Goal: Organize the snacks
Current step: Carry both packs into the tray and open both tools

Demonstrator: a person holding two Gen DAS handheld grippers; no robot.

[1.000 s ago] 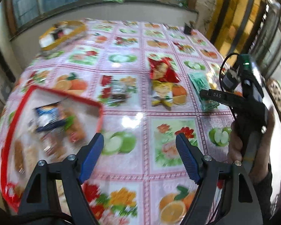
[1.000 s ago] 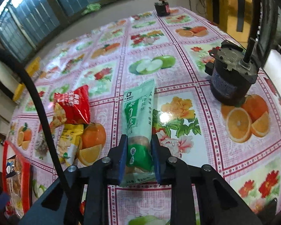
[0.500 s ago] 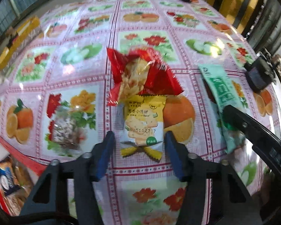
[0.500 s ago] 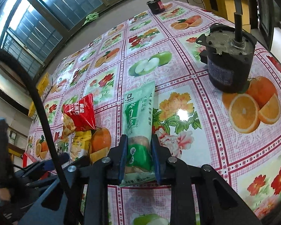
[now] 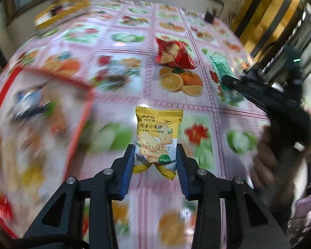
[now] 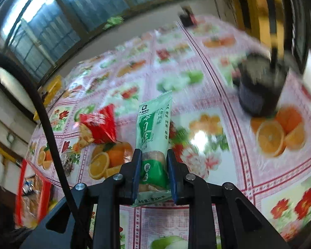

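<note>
Left tool [image 5: 154,161] had just closed on the yellow cracker packet [image 5: 156,137]; right tool [image 6: 152,171] clamped the green packet [image 6: 153,137]. Next: carry both to the red tray [image 5: 80,116], frame left.

Your desk [image 6: 228,145] wears a fruit-and-flower patterned cloth; a dark cylindrical motor [image 6: 261,87] stands on it at the right; barred windows [image 6: 58,16] run behind.
</note>
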